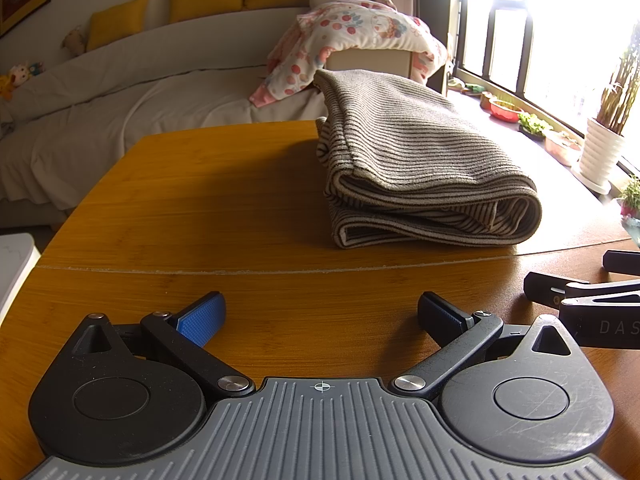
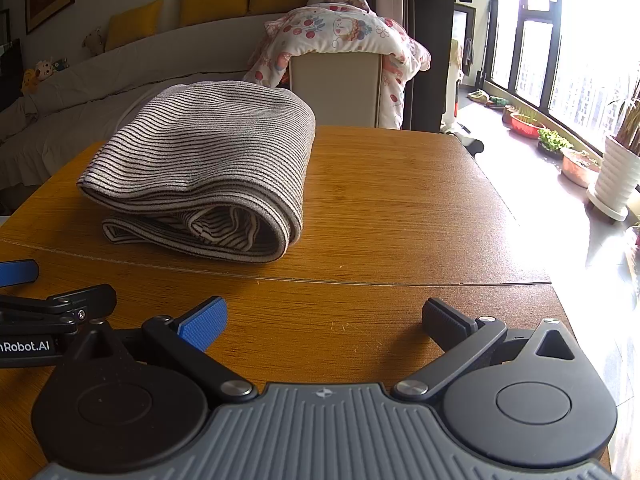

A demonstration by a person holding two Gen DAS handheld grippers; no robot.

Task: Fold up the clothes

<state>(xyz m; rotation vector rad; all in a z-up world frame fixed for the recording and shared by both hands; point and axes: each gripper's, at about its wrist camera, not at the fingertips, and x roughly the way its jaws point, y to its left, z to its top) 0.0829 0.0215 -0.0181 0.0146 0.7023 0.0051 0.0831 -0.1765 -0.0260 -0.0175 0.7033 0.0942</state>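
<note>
Both tongs, left [image 1: 320,316] and right [image 2: 324,320], gape empty; folded striped garment [image 1: 420,168] lies ahead, apparently untouched.

- The left wrist view sits low over the bench [image 1: 200,208], looking forward along its fingers [image 1: 202,318].
- The right wrist view looks likewise from the right.
- Both share the folded striped cloth [image 1: 420,168] [image 2: 208,160], sofa [image 1: 120,80] and window.

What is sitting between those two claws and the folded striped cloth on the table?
Nothing visible. Only bare wooden table lies between the open left gripper and the folded striped garment, and likewise ahead of the open right gripper. Neither touches it.
</note>
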